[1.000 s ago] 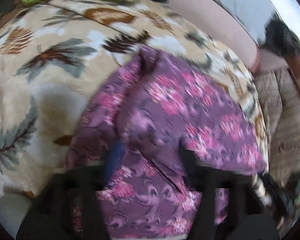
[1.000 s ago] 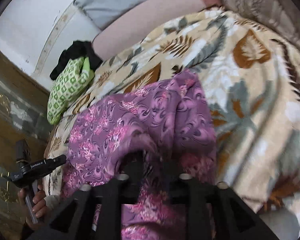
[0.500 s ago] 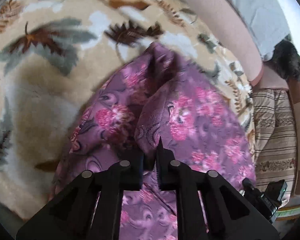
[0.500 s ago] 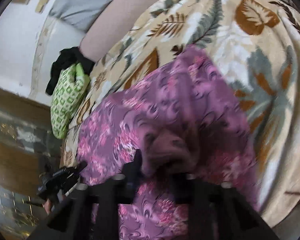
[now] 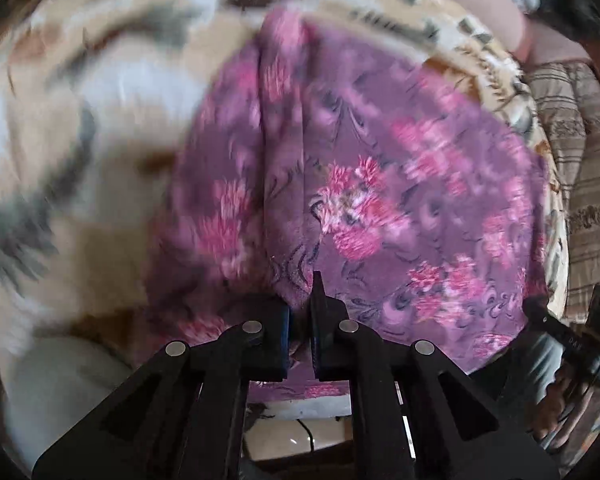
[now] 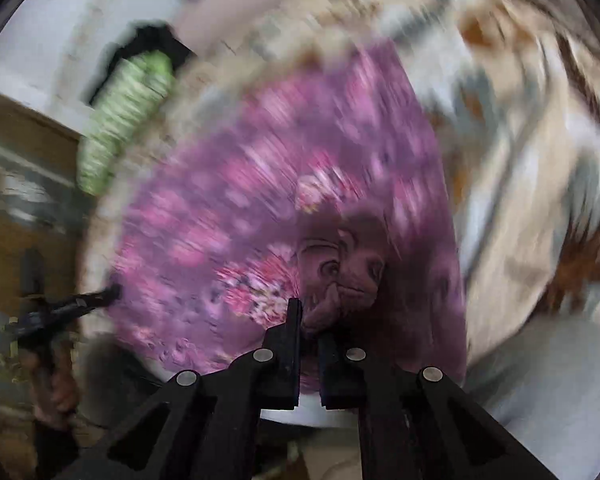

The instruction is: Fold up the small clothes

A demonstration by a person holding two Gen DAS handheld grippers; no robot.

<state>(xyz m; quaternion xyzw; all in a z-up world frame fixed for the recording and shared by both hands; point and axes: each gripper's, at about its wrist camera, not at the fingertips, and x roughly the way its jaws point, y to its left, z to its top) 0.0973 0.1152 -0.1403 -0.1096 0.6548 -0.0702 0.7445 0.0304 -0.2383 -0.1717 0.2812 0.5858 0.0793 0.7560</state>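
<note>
Purple floral garment [image 5: 360,184] lies on the leaf-print bed blanket [image 5: 100,120]. Left gripper [image 5: 300,304] and right gripper [image 6: 310,324], open a second ago, now both pinch its near edge; folding can begin.

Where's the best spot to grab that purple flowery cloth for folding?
By its near edge, from above. The purple cloth lies flat on the leaf-print blanket, so only a pinched-up bit of hem gives purchase. The left tool and right tool each already pinch a fold there, one at each side.
</note>
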